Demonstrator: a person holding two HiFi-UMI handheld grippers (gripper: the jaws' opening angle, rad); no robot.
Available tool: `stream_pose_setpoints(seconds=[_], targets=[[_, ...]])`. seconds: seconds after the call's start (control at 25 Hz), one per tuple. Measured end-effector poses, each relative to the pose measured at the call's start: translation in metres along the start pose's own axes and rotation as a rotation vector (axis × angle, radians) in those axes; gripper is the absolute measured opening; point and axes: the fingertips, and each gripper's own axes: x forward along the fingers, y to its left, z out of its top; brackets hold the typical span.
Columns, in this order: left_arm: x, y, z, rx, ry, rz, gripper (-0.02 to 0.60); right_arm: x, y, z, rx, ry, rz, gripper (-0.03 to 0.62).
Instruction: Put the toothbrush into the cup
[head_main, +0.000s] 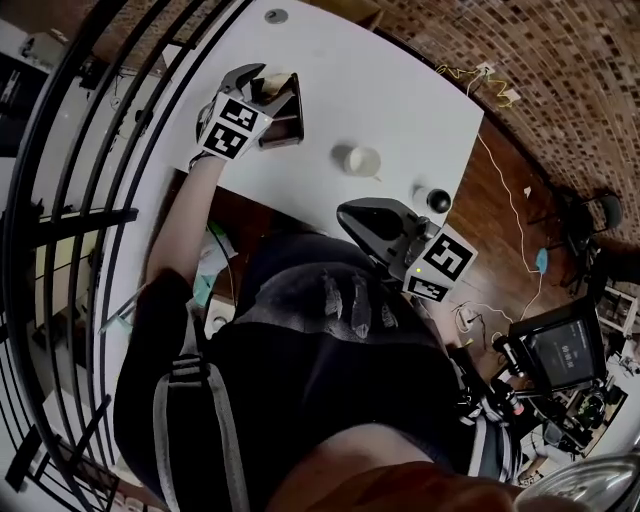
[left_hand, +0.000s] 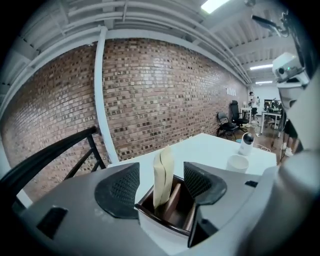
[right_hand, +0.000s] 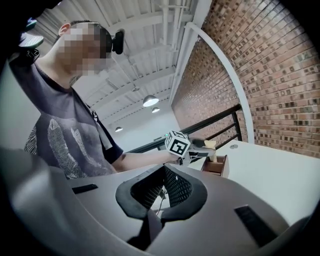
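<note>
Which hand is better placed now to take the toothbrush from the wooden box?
Left. The left gripper is open at the wooden box, with the pale toothbrush between its jaws. The right gripper is near the body, away from the box.

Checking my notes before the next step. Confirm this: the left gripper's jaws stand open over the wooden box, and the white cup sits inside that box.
Wrong on the cup. The white cup stands on the table, apart from the wooden box, as the head view shows. The left gripper does have its jaws open over that box.
</note>
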Motion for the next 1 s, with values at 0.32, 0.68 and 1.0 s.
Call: stream_pose_setpoints(seconds=[0.32,0.68,1.0], targets=[[0.006,0.003,-0.003,-0.026,-0.029,0.017,0.076,-0.015,-0.005,-0.003,0.011,-0.042,-0.054,-0.006],[-0.034,0.006,0.052,-0.028,-0.175,0.083,0.061,-0.03,-0.002,-0.002,-0.001,-0.075,-0.036,-0.005],[-0.065,-0.018,0.108,-0.003,-0.266,0.08,0.058,-0.05,0.0,-0.003,0.002,-0.106,-0.017,-0.005]])
